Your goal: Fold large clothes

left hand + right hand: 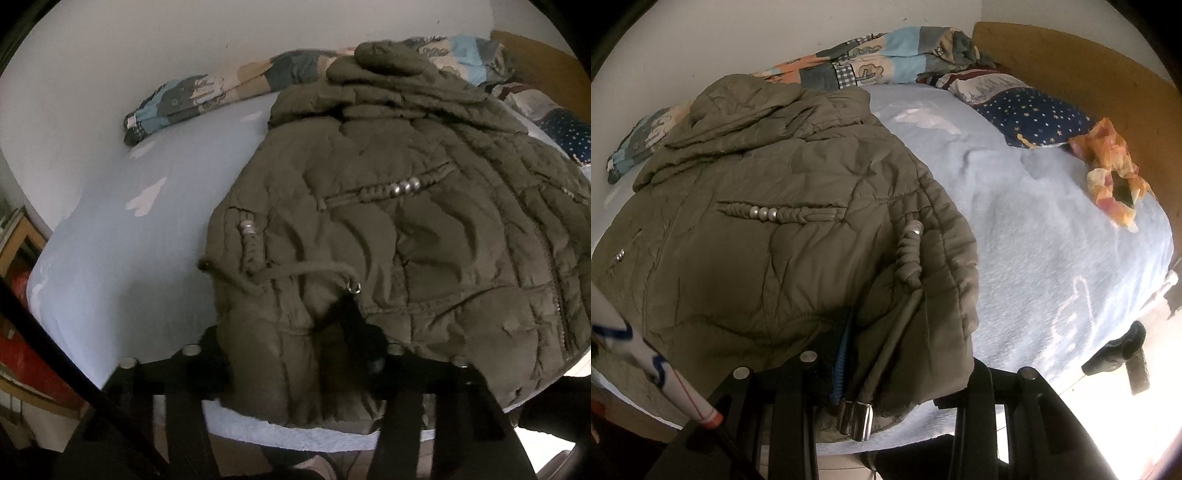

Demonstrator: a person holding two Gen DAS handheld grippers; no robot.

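I have both grippers angled steeply down. My left gripper sits with its jaws drawn close on a bunched edge of fabric, which buries the fingertips. My right gripper is likewise pinched on fabric, one dark finger showing, its blue-edged pad pressed against the cloth.

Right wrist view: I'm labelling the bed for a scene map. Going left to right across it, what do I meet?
Olive jacket → bare blue sheet → starry pillow → crumpled orange cloth → wooden headboard.
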